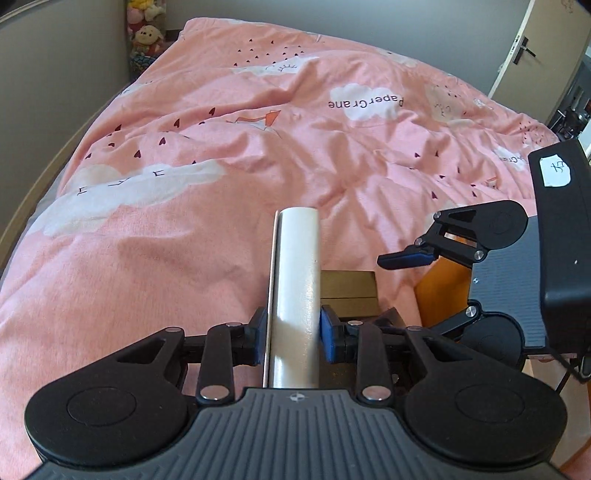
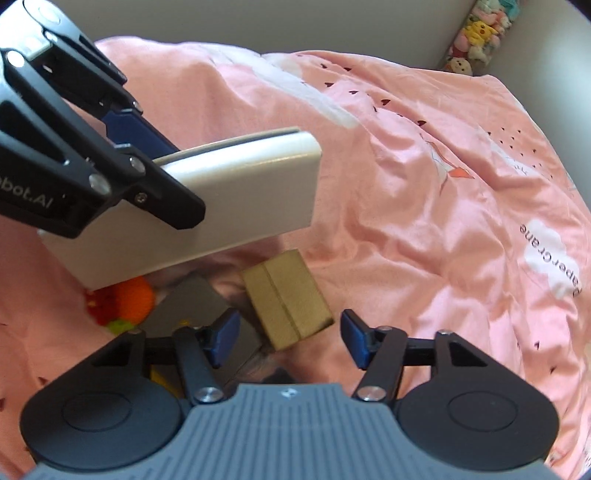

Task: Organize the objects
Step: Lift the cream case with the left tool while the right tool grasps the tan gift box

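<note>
My left gripper [image 1: 293, 332] is shut on a flat white box [image 1: 297, 277], which sticks out forward between its blue pads above the pink bed cover [image 1: 221, 229]. In the right wrist view the same white box [image 2: 236, 206] hangs at upper left in the left gripper [image 2: 162, 166]. A small tan cardboard box [image 2: 288, 302] lies on the cover just beyond my right gripper [image 2: 290, 338], which is open, its pads apart and clear of the box. From the left wrist, the tan box [image 1: 347, 291] shows behind the white one, with the right gripper [image 1: 395, 291] beside it.
A grey flat object [image 2: 192, 306] and an orange plush toy [image 2: 133, 295] lie left of the tan box. Something orange [image 1: 441, 291] shows under the right gripper. Plush toys [image 1: 146, 33] are stacked in the far corner by the wall. A door [image 1: 535, 48] stands at the right.
</note>
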